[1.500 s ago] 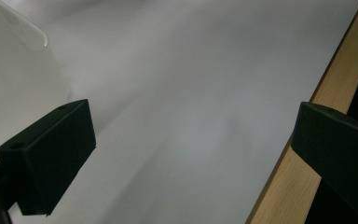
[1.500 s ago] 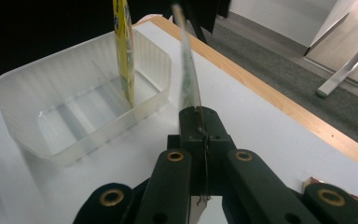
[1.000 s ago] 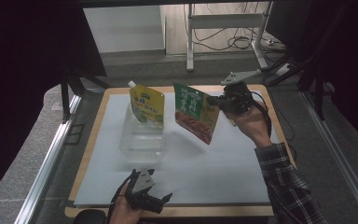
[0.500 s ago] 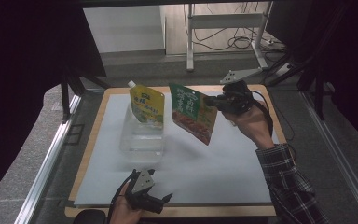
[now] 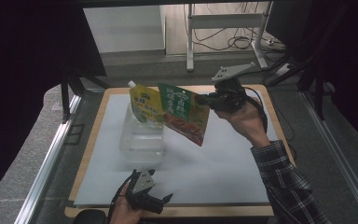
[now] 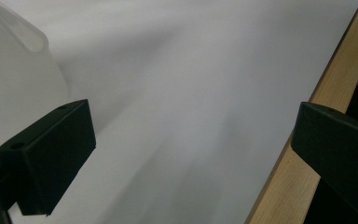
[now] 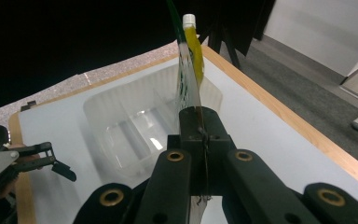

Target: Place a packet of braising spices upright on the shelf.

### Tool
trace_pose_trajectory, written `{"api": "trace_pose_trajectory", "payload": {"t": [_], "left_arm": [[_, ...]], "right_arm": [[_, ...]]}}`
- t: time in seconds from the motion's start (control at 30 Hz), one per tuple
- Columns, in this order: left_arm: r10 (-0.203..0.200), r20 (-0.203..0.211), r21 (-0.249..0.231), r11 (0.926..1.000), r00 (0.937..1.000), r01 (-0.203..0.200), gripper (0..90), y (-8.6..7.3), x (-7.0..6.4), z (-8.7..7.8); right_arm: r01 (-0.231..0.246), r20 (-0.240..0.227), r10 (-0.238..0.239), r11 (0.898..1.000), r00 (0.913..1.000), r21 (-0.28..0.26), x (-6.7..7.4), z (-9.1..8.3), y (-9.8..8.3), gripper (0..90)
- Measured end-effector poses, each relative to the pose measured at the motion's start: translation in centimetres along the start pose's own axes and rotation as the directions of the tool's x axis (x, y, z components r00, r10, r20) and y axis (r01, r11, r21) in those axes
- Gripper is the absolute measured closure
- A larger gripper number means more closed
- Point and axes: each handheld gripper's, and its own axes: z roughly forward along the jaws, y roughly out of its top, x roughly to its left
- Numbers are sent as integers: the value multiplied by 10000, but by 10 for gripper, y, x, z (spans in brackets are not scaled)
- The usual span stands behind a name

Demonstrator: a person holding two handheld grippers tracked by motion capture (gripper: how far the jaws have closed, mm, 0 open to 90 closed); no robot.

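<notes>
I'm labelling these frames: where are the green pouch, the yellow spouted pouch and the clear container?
green pouch (image 5: 182, 112), high view, middle of its printed face.
yellow spouted pouch (image 5: 145, 105), high view, its yellow front.
clear container (image 5: 141, 142), high view, its near wall.

Plaid sleeve; black tongs, grey triangular plate, trailing cable.

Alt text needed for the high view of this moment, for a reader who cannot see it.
The right claw holds a green printed food pouch by its edge in the air beside a yellow spouted pouch that stands in a clear plastic tub. The left claw rests low at the near edge of the white table mat.
</notes>
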Motion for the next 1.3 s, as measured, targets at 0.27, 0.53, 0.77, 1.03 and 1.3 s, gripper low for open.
{"api": "trace_pose_trajectory", "payload": {"t": [0.27,0.53,0.77,1.03,1.3], "left_arm": [[18,20,12,10000,10000,-18,0,0,0,0],[30,51,-9,10000,10000,-30,0,0,0,0],[18,77,-19,10000,10000,-18,0,0,0,0],[6,108,-12,10000,9999,-5,0,0,0,0],[-1,135,-42,10000,9999,1,0,0,0,-1]], "right_arm": [[146,-356,-148,9999,9993,-41,8,18,13,895],[283,-688,-290,9995,9972,-120,15,39,27,895],[353,-874,-362,9993,9955,-115,20,57,36,895],[414,-945,-427,9990,9946,-150,23,78,45,895],[484,-932,-494,9987,9944,-128,25,99,53,895]]}}
